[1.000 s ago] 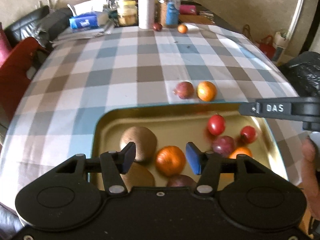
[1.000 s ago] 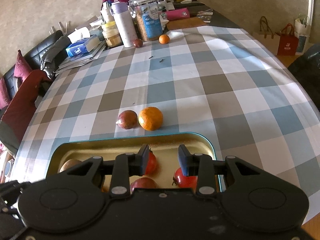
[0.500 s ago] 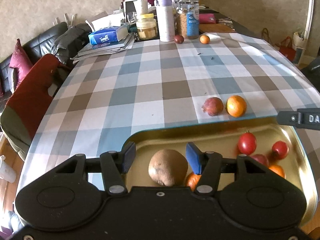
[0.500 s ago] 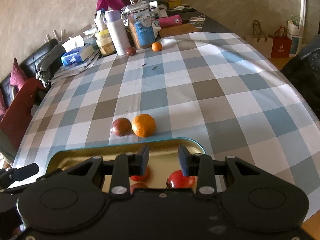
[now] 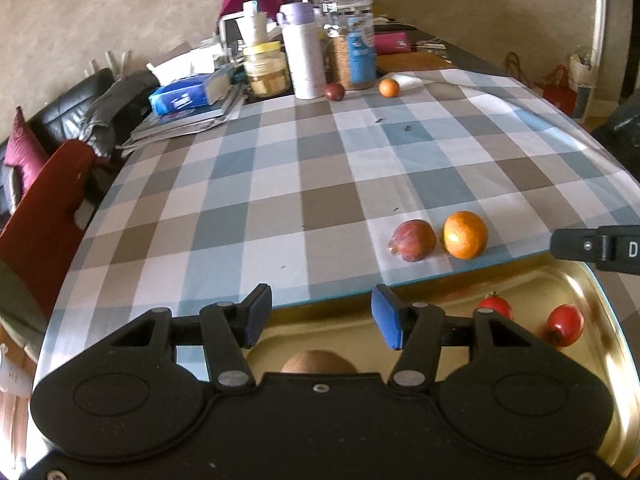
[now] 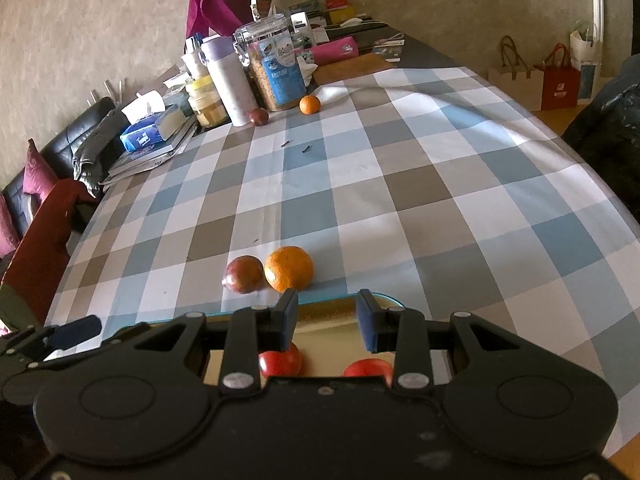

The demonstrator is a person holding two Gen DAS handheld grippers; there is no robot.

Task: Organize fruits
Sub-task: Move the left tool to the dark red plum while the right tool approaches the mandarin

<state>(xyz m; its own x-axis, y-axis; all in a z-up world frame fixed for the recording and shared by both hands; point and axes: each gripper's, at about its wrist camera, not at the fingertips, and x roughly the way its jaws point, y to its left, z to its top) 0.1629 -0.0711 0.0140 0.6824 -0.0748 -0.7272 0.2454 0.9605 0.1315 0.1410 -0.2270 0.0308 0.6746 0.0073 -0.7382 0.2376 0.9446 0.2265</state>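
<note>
Both tools have pulled up and back from the tray's interior: a second ago the left tool [image 5: 321, 322] hung low over the fruit piled in the gold tray [image 5: 600, 300], with an orange between its pads, and now it sits higher and further left, its jaws spread apart and empty, with only the top of a brown kiwi-like fruit [image 5: 319, 361] showing below it. The right tool [image 6: 327, 320] likewise stands with its jaws apart, holding nothing, poised above the tray's far rim, where two red tomatoes [image 6: 280, 362] lie just beneath it. The shift in view brings the fruit left outside the tray into plain sight: a purplish plum-like fruit [image 5: 412, 245] and an orange [image 5: 465, 235] sit touching or nearly touching on the checked tabletop [image 5: 280, 184], just beyond the tray's far edge. A second small dark fruit [image 5: 334, 91] and a small orange [image 5: 389, 88] rest well apart from these, at the far end beside a white bottle [image 5: 303, 50] and a jar [image 5: 352, 44]. This suggests the last placement is finished and the near pair is the likely next target, the right tool being the closer one to it.
</note>
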